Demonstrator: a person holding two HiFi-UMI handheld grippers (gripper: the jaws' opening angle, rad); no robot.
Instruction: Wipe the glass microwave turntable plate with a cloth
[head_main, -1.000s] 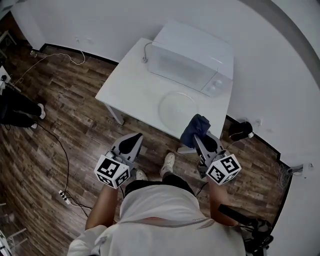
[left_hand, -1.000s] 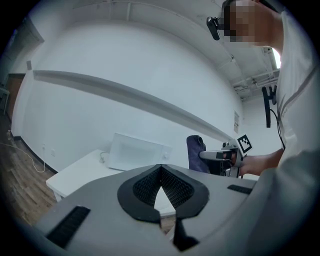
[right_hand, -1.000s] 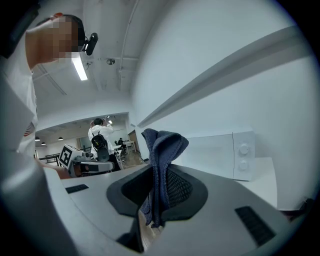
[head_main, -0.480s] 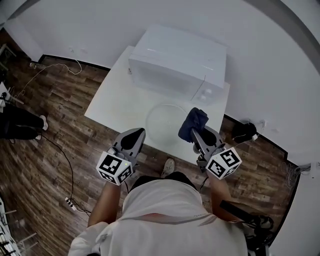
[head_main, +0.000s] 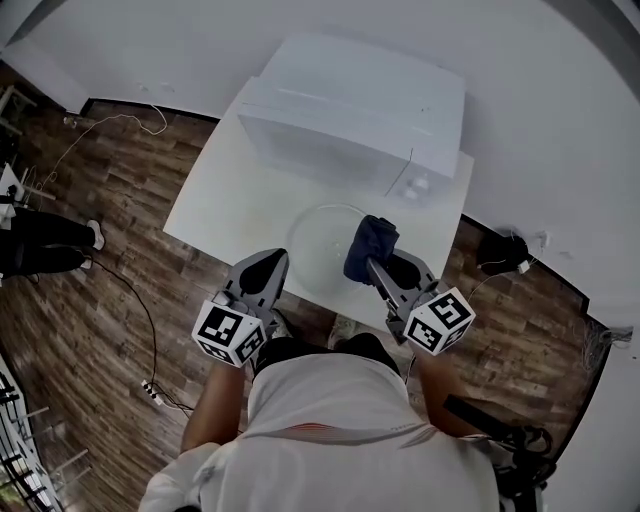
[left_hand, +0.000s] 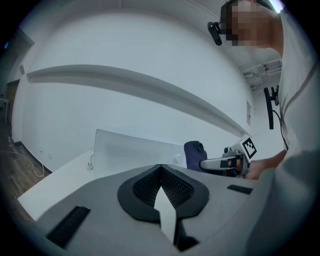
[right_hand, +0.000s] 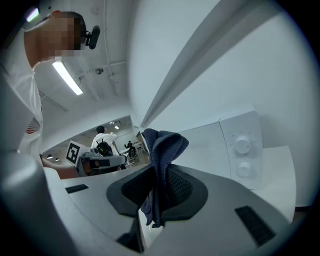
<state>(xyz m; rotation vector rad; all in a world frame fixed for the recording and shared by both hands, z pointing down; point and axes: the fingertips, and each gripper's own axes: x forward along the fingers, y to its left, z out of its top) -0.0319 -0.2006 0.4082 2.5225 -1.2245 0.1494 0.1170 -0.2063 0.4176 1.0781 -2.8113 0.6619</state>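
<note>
cloth, dark blue and bunched, sits clamped between the jaws of your right gripper, just right of centre in the head view. the right gripper view shows those jaws closed on it: one fold stands up above the pads and a shorter tail hangs below them.

glass turntable plate lies flat on the white tabletop, at the middle of the frame, near the tabletop's front edge and just in front of the white microwave. the cloth overlaps the plate's right rim in the head view; whether it touches the glass cannot be told. the microwave fills the upper centre of that frame, and its two knobs appear one above the other at the right of the right gripper view.

your left gripper hovers at the plate's lower left, by the front edge of the tabletop. in the left gripper view its jaws are pressed together with nothing between them. beyond them the microwave stands at centre, with the cloth and your right gripper to the right of it.

dark wood floor shows around the tabletop at the left and lower right of the head view.
</note>
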